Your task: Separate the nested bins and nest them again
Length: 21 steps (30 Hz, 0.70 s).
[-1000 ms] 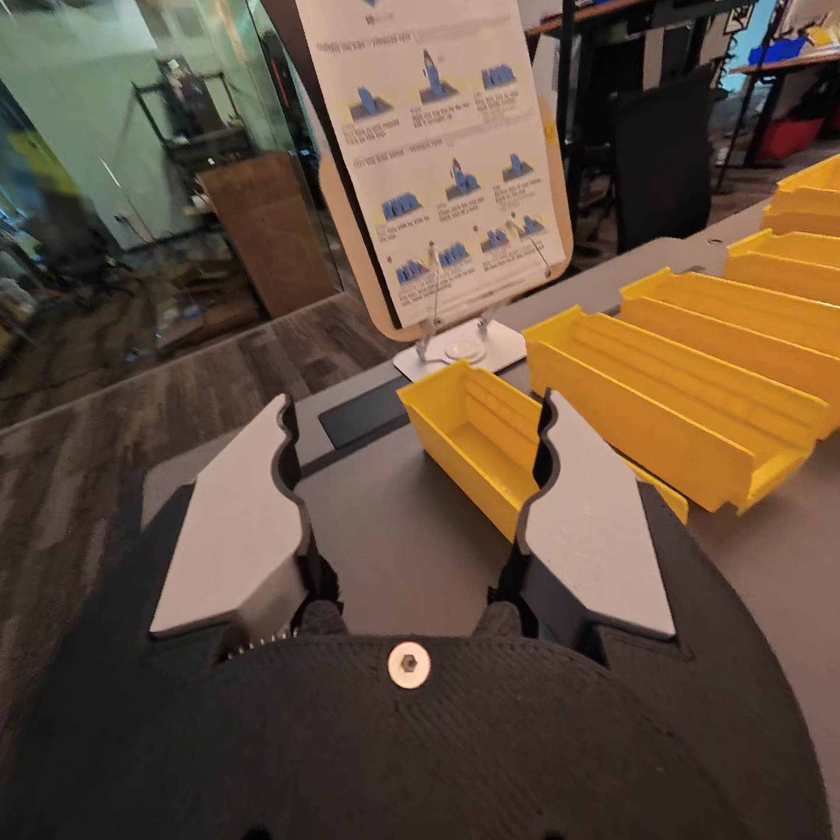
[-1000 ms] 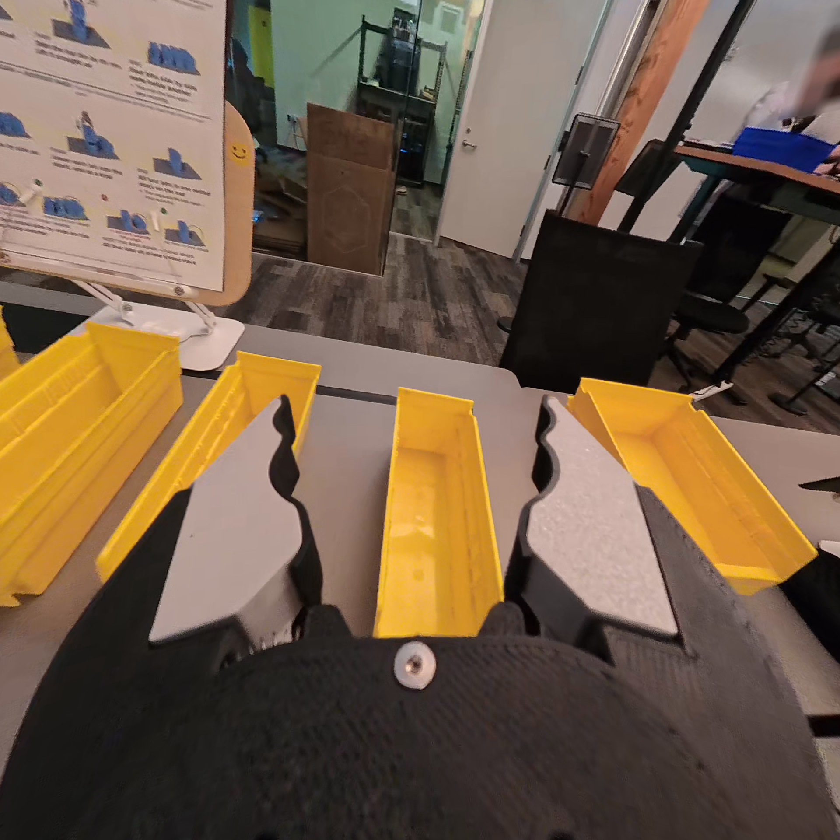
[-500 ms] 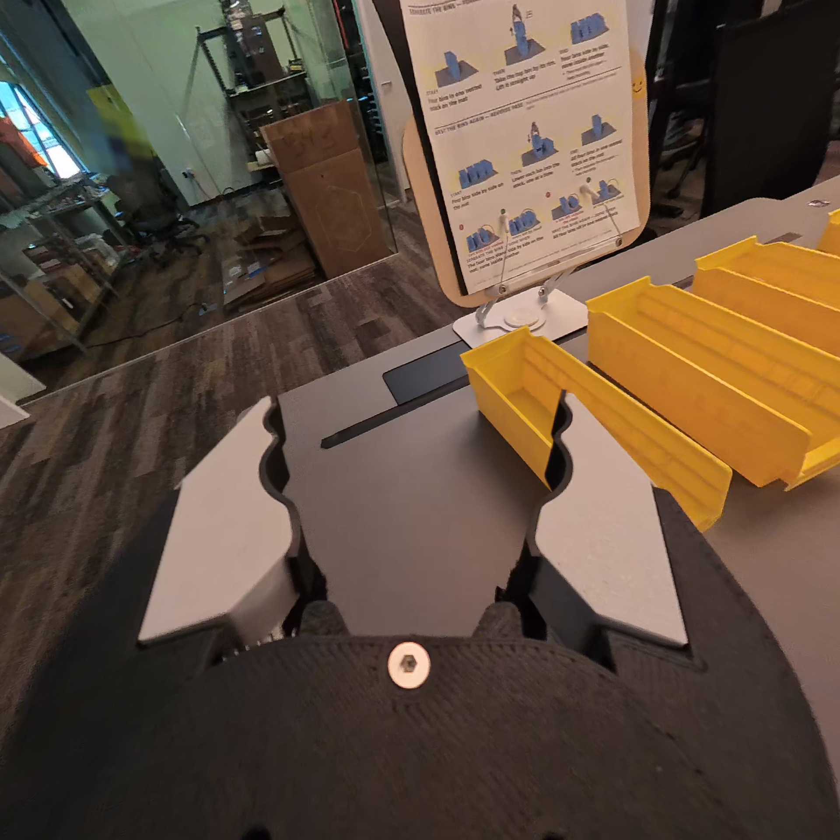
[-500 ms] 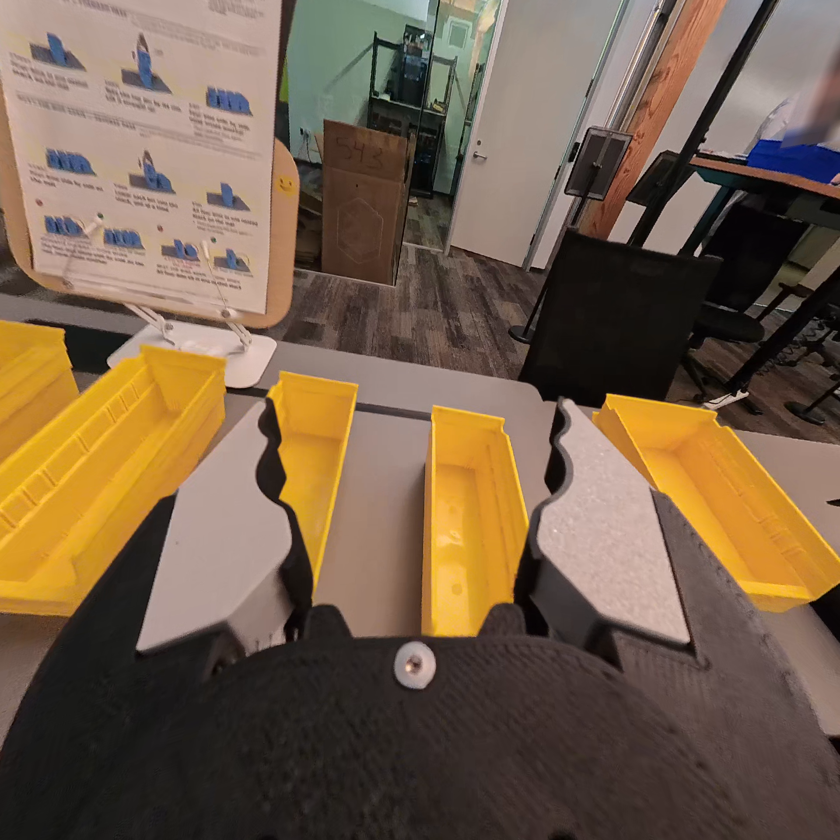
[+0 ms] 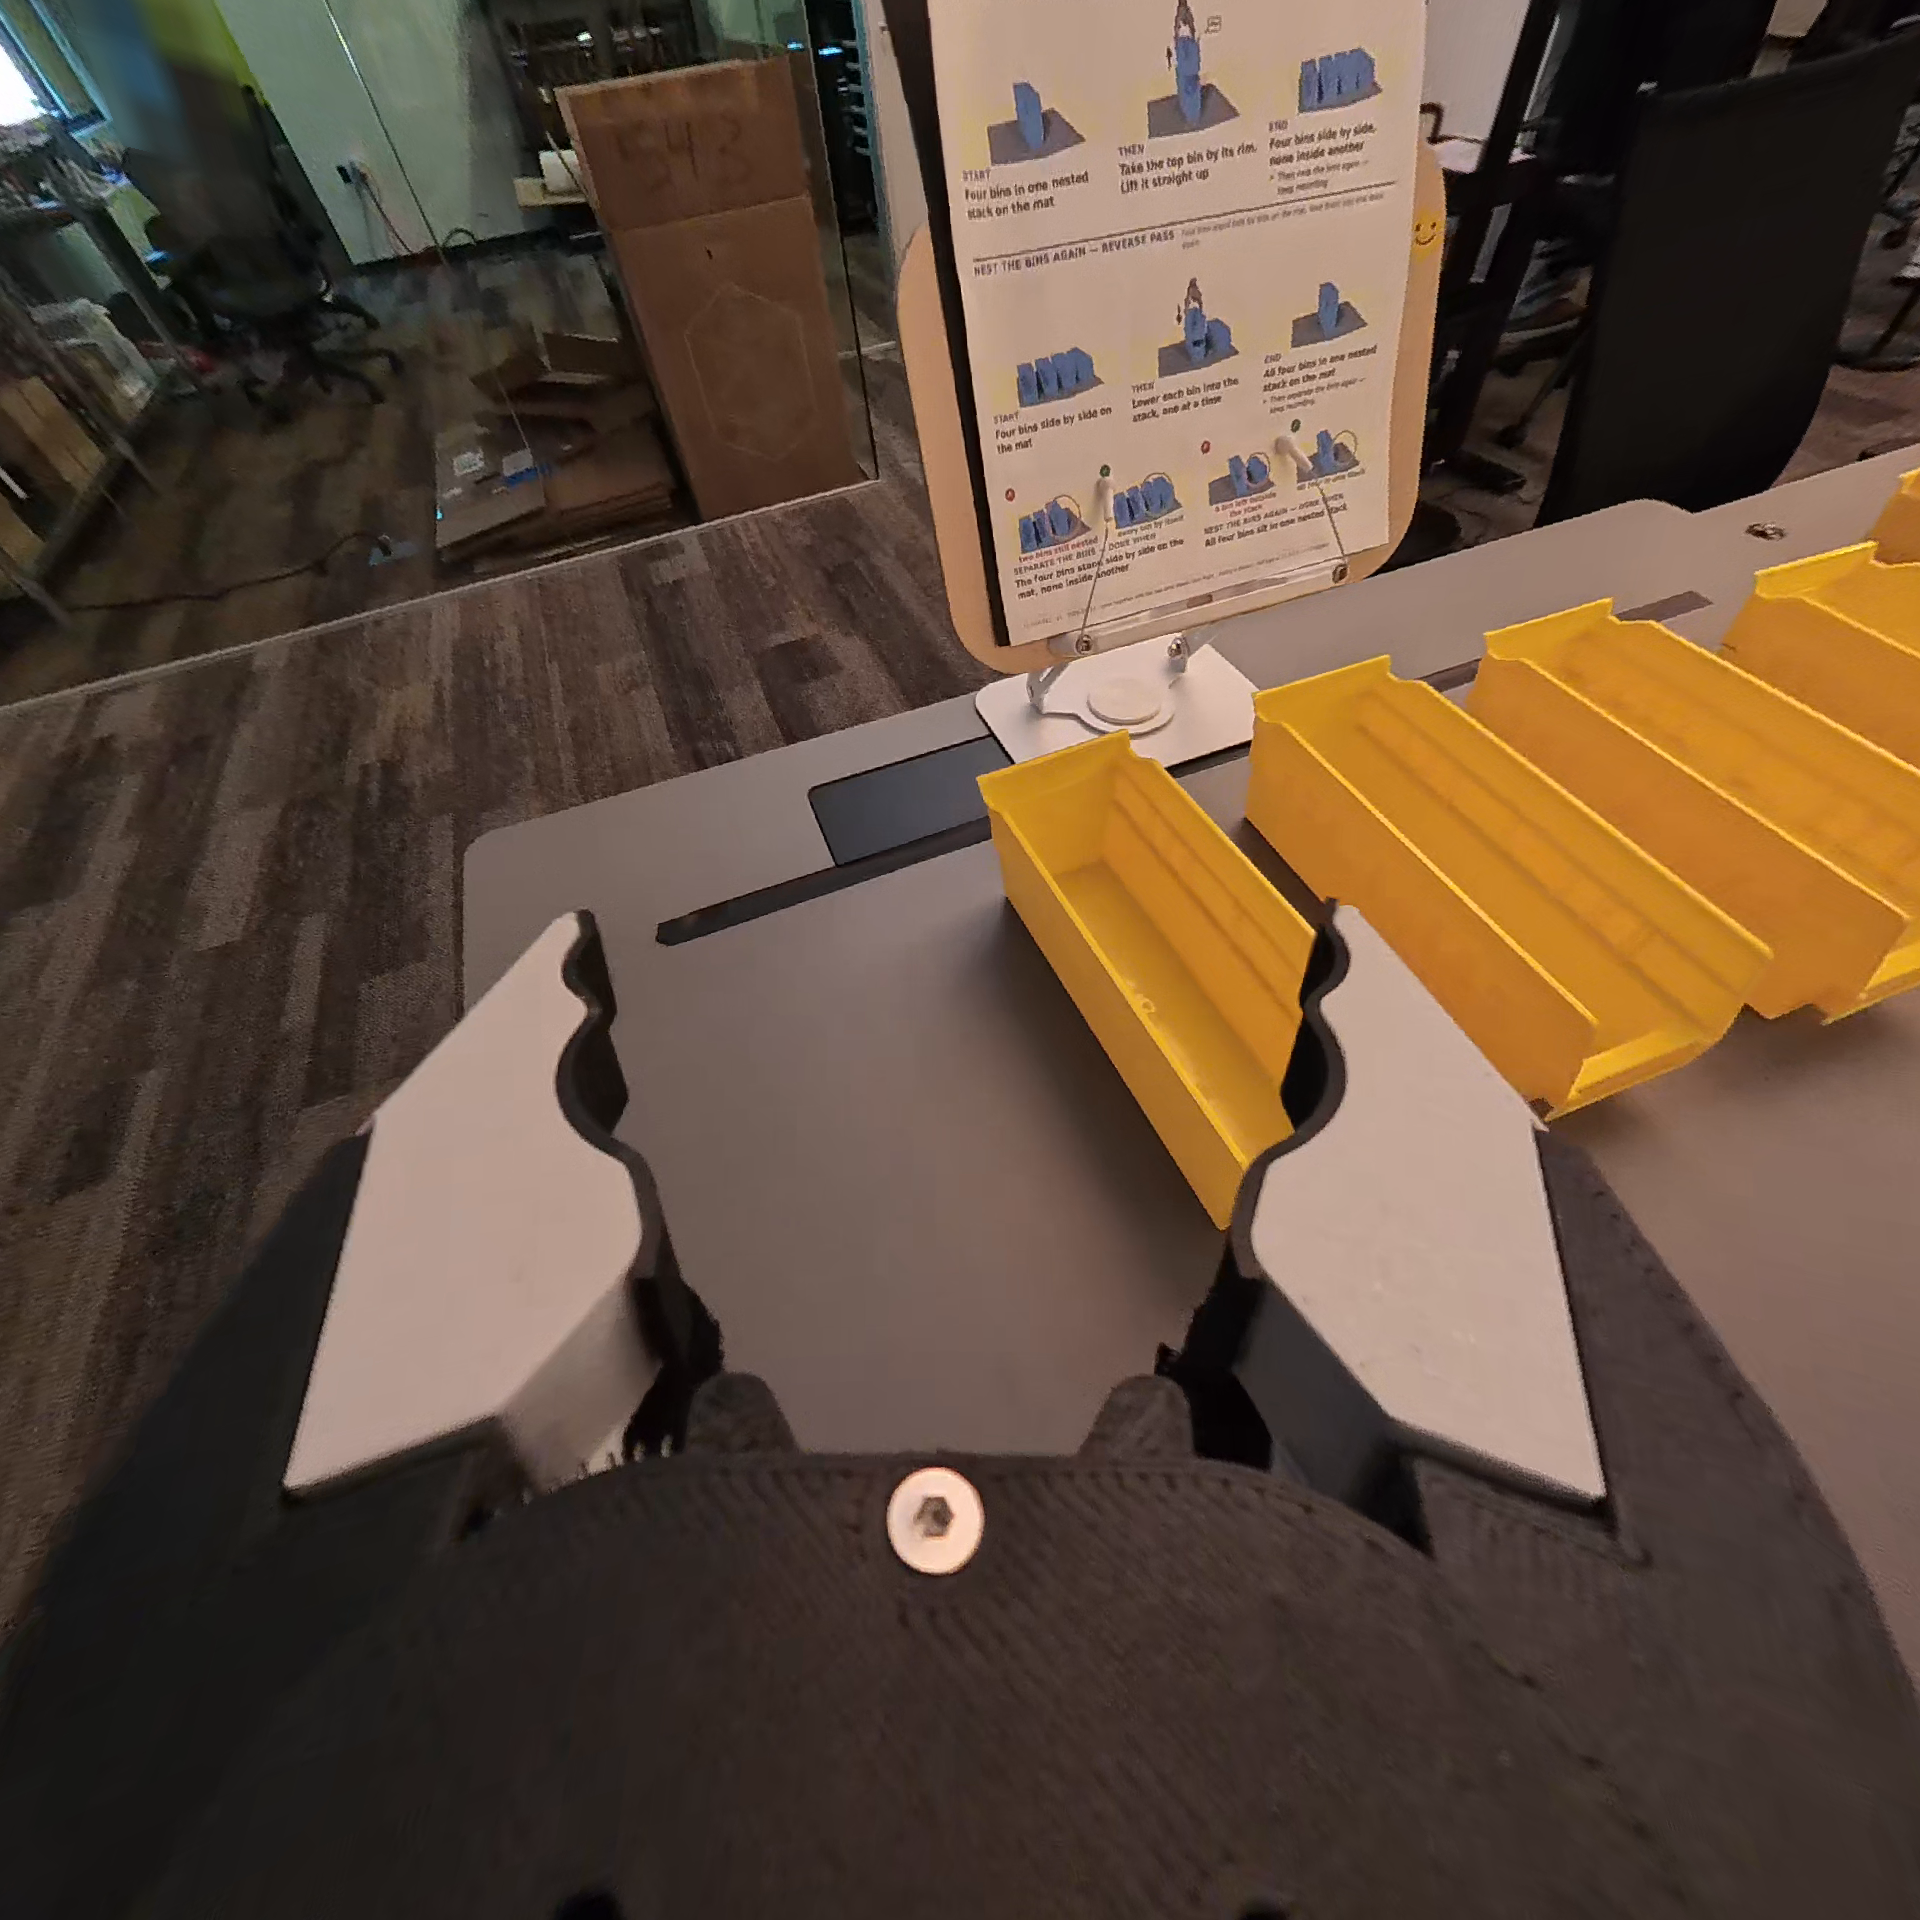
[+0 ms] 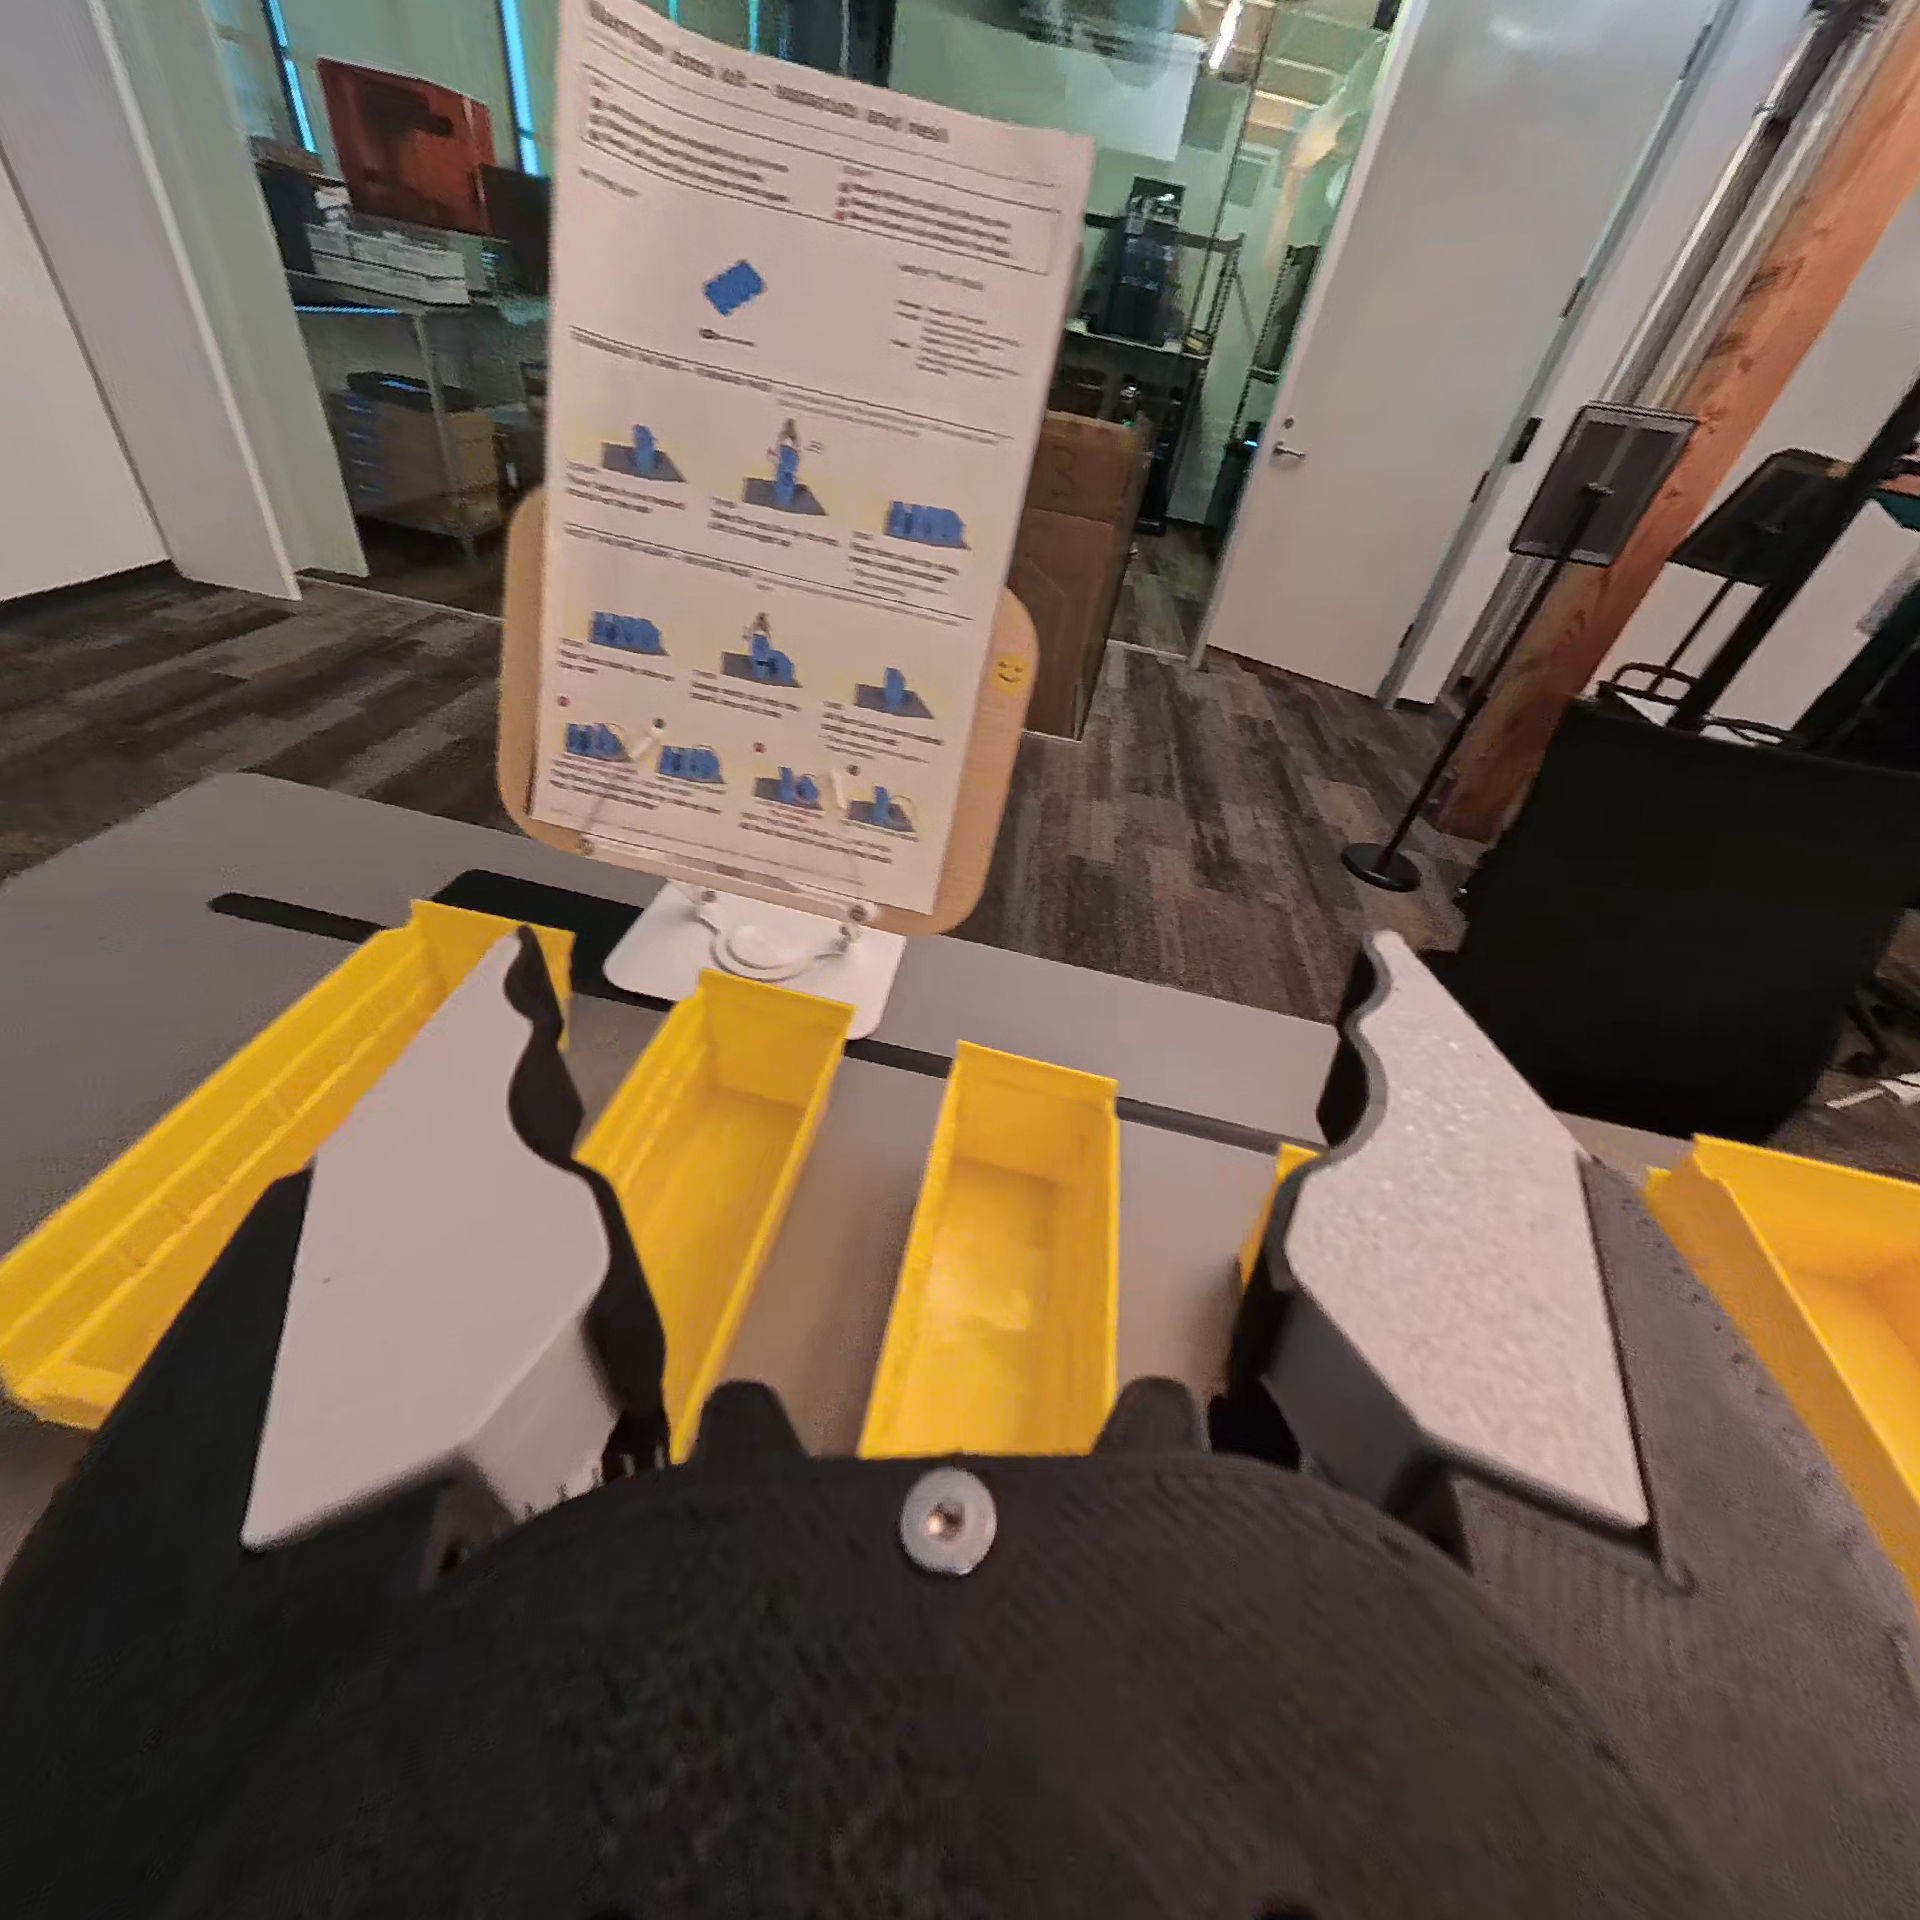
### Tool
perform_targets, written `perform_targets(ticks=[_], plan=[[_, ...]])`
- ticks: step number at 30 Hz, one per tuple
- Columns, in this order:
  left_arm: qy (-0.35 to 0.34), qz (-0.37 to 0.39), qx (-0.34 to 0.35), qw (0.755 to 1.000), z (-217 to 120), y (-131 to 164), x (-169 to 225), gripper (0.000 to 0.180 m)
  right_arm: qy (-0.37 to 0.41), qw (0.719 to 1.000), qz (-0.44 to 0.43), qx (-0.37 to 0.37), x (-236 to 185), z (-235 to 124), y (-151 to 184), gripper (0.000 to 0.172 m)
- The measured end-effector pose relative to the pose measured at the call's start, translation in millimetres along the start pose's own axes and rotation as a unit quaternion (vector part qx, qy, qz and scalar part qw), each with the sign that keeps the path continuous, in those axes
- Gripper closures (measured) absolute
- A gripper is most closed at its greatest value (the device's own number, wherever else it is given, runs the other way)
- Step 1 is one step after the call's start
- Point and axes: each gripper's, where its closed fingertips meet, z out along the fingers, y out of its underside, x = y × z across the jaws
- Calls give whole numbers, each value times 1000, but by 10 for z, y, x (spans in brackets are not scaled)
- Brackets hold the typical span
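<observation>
Both sets of jaws are standing wider apart than a second ago, and both cameras are now sitting higher and farther back from the yellow bins; the left gripper (image 5: 951, 1023), which was close over the end bin (image 5: 1143, 966) a second ago, is now showing bare desk (image 5: 831, 1091) between its spread jaws, with that bin lying just inside and partly behind its right fingertip (image 5: 1351, 997), untouched; the right gripper (image 6: 945, 1039) is likewise holding nothing, its jaws gaping over two single bins, the left middle bin (image 6: 717, 1153) and the right middle bin (image 6: 1013, 1216), which are lying side by side and apart on the desk. A further bin (image 6: 239, 1122) is showing beyond its left fingertip and another (image 6: 1808, 1257) beyond its right one (how many are nested inside any of these I cannot tell); an instruction sheet (image 6: 790, 520) on a white stand (image 6: 748, 961) is standing past the fingertips. Judging from this, the separating half is looking finished, with the bins laid out in a row, and the widening jaws are suggesting readiness to take a bin by its walls for re-nesting. Each gripper is being held above the desk, tilted forward and down, fingers pointing away along the bins' length.
</observation>
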Motion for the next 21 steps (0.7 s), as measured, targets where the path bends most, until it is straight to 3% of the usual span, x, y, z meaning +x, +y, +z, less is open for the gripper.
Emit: perform_targets(ticks=[10, 21], plan=[[12, 5, -14, 1000, -135, -30, 233, 50, -51, 999, -7, -3, -743, 154, -153, 22], [10, 35, -9, 999, -148, -99, 320, 50, -51, 998, -1, -26, -721, 172, -44, 22]])
